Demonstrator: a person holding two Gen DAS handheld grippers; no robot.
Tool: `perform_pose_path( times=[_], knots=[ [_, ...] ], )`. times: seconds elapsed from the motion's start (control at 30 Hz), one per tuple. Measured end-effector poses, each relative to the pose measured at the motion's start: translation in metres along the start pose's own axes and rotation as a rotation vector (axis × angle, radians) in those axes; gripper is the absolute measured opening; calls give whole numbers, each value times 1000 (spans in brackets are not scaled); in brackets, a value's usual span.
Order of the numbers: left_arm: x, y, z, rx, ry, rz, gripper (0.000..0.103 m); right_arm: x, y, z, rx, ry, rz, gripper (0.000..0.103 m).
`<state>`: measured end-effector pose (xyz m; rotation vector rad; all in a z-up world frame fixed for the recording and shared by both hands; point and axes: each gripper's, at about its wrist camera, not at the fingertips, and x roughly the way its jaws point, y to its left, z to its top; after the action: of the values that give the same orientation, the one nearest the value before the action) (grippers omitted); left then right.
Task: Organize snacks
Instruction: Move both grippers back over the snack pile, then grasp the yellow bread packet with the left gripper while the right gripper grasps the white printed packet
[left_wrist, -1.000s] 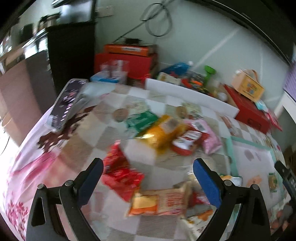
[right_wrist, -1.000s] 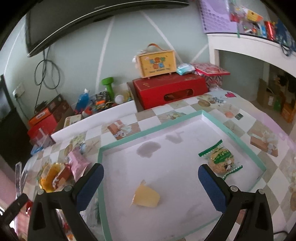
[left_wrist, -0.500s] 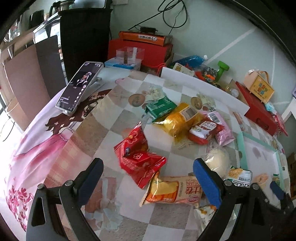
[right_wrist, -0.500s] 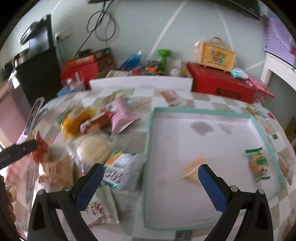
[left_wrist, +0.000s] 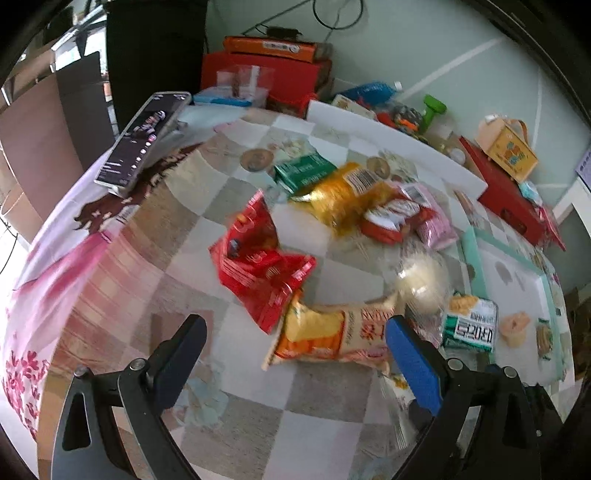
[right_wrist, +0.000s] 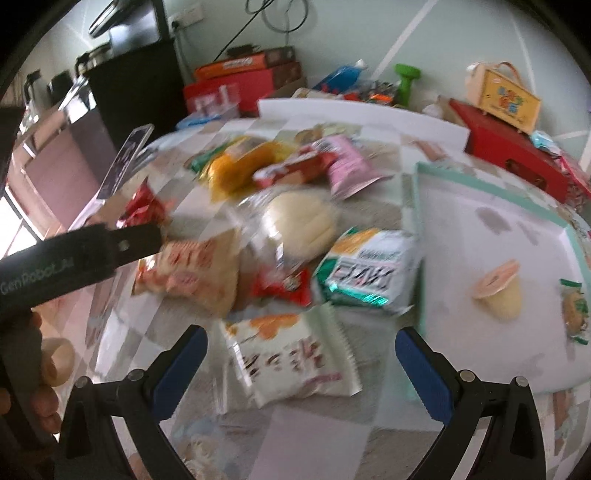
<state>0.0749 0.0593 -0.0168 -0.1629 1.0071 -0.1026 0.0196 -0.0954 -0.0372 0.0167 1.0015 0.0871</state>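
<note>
Hovering wide-fingered and empty, your right gripper (right_wrist: 301, 363) frames the white packet (right_wrist: 291, 356); your left gripper (left_wrist: 293, 350) likewise.

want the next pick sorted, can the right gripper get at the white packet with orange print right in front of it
Probably yes. The right gripper is open, and the white packet with orange print lies flat between its fingers with nothing on top. Its upper edge sits close to the small red packet, so a low approach looks safest.
</note>
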Motion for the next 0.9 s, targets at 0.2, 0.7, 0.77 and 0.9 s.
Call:
perform_pose_path(
  times=[0.2, 0.7, 0.77, 0.9],
  knots=[
    [11, -9, -2, 21, 30, -37, 97, 15, 5, -4, -8, 48, 5, 103],
    [45, -22, -10, 50, 109, -22, 96, 30, 3, -9, -26, 79, -29, 101],
    [45, -22, -10, 49, 104, -36, 89, 28, 3, -9, -28, 73, -28, 98],
    [43, -25, -11, 62, 98, -40, 84, 25, 5, -9, -34, 60, -24, 84]
  ],
)
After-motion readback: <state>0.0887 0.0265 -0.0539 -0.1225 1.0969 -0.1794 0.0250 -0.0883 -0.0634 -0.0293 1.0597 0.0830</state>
